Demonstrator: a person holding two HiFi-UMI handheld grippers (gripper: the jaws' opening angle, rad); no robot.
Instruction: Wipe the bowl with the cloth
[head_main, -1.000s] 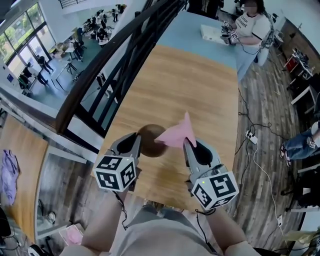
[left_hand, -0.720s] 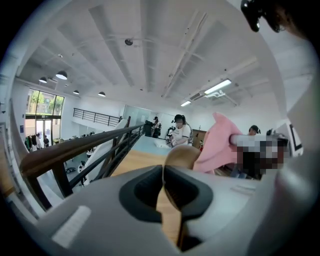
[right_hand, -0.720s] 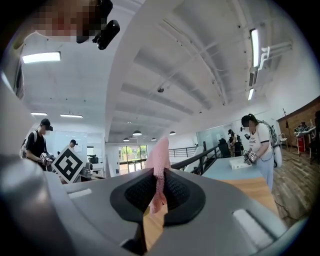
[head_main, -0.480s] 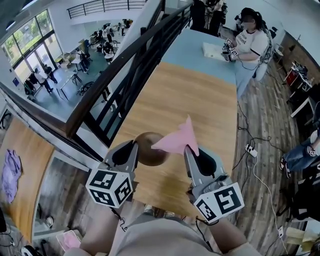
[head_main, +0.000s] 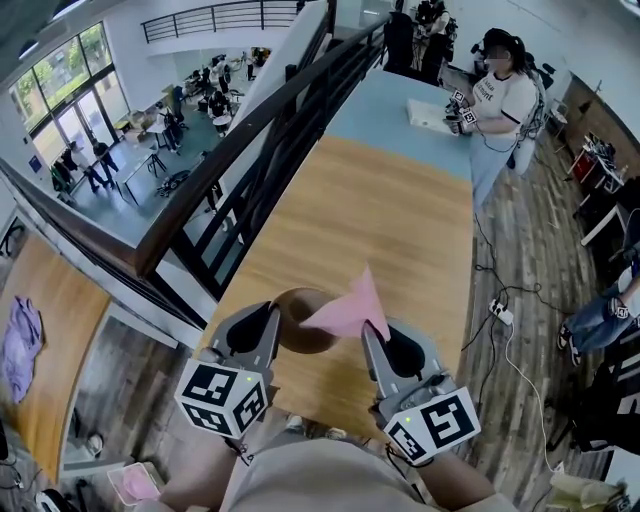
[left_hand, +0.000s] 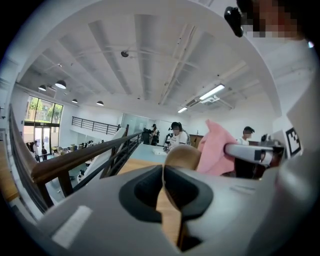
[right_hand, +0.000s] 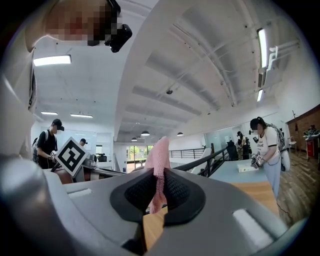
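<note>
Wooden table (head_main: 380, 220) below, left claw (head_main: 270, 312) gripping bowl (head_main: 306, 330), right claw (head_main: 374, 326) pinching cloth (head_main: 348, 310)

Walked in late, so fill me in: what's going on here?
A person holds a gripper in each hand above a wooden table. The left gripper is shut on the rim of a brown bowl. The right gripper is shut on a pink cloth next to the bowl; whether they touch cannot be told.

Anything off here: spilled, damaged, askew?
Nothing stands out. The left gripper is shut on the rim of the brown wooden bowl, above the wooden table; the right gripper is shut on the pink cloth. No spill or damage visible.
</note>
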